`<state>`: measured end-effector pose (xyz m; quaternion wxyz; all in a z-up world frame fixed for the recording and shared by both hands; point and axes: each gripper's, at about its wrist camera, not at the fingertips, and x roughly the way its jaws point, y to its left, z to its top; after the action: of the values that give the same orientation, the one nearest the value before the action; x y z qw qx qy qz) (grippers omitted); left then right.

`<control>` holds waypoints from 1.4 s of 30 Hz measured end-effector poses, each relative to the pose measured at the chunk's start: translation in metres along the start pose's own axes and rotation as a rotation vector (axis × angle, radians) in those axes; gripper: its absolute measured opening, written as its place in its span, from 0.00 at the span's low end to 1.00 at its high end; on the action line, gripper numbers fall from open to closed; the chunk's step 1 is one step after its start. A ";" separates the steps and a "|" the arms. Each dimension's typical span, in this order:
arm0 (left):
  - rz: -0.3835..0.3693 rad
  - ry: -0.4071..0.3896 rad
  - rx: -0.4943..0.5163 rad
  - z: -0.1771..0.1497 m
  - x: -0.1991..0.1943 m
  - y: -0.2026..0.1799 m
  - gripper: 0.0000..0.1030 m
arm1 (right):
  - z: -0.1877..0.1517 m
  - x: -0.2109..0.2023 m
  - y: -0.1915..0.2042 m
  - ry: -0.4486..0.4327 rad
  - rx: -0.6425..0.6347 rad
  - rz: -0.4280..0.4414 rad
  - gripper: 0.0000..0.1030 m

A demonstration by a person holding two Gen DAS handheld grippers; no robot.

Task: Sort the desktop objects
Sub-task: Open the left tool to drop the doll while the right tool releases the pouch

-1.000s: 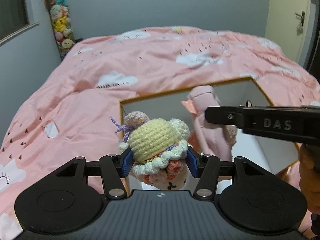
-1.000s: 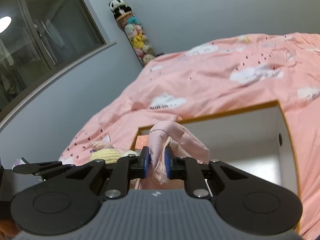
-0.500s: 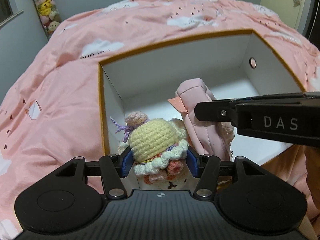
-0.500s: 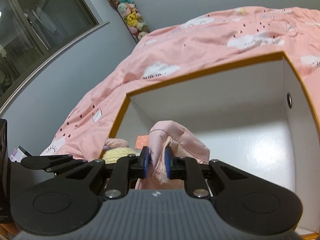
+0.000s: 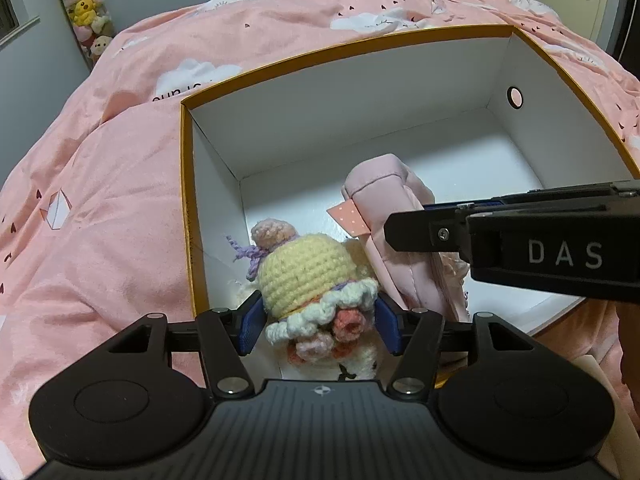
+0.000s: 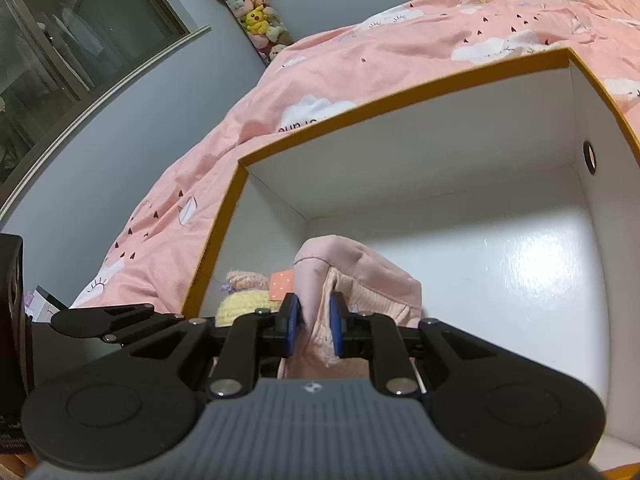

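Down inside the left wrist view, the left gripper (image 5: 320, 326) now hangs within the white box (image 5: 320, 120), where a second earlier the box sat farther off and the crocheted doll (image 5: 310, 280) was above its near rim. The doll is between the blue pads, and the jaws have just been opening; a sliver of space shows between each pad and the yarn, so the grip looks let go or nearly so, with the doll low against the box's left wall. I judge this the release of the doll, which seems close to resting on the floor of the box, though its underside is hidden. To its right the right gripper (image 5: 404, 232) reaches across, closed on the pink pouch (image 5: 392, 216), which stands just beside the doll. Across in the right wrist view, the right gripper (image 6: 314, 322) stays clamped on a fold of the pink pouch (image 6: 360, 272), unchanged in width, but the box walls now rise around it and the glossy floor fills the right of the picture, so the pouch has come down inside too. The doll's yellow hat (image 6: 240, 304) peeks past the left finger. Both items look delivered; the pouch still awaits letting go.
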<state>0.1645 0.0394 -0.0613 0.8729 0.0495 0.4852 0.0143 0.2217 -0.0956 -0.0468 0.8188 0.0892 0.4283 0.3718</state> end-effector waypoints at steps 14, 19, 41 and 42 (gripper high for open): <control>-0.065 -0.171 -0.167 -0.008 -0.034 0.038 0.68 | 0.001 -0.002 -0.011 0.004 0.042 -0.037 0.18; -0.153 -0.208 -0.330 -0.015 -0.048 0.070 0.68 | -0.001 0.006 -0.013 0.038 0.056 -0.056 0.18; -0.208 -0.125 -0.408 -0.029 -0.028 0.081 0.67 | 0.000 0.028 -0.026 0.116 0.248 0.088 0.20; -0.202 -0.127 -0.403 -0.029 -0.029 0.079 0.67 | 0.000 0.027 -0.025 0.115 0.246 0.084 0.21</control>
<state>0.1266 0.1184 -0.0438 0.8908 -0.1737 0.4193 0.0202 0.2450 -0.0944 -0.0754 0.7595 0.1851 0.5126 0.3551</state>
